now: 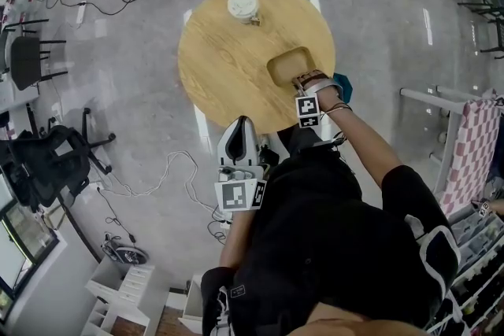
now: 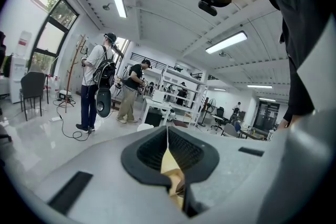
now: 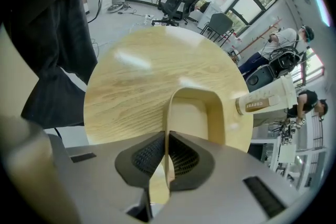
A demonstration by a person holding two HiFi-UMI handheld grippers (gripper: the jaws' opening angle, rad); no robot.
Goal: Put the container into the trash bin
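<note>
While the container (image 1: 288, 64) sits on the table (image 1: 224, 59) near its edge, with your right hand-held gripper (image 3: 167, 139) pinched on one wall and your left hand-held gripper (image 2: 167, 131) closed on nothing, the grasp looks made; lift, carry and drop into the trash bin remain.

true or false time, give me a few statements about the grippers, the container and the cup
1. The right gripper is clamped on the container wall. True.
2. The cup is inside the container. False: it stands on the table, apart from the container, near the far edge.
3. The left gripper holds the cup. False: its jaws are together with nothing held, short of the table.
4. The container is on the round table. True.
5. The container is full. False: it is empty.
</note>
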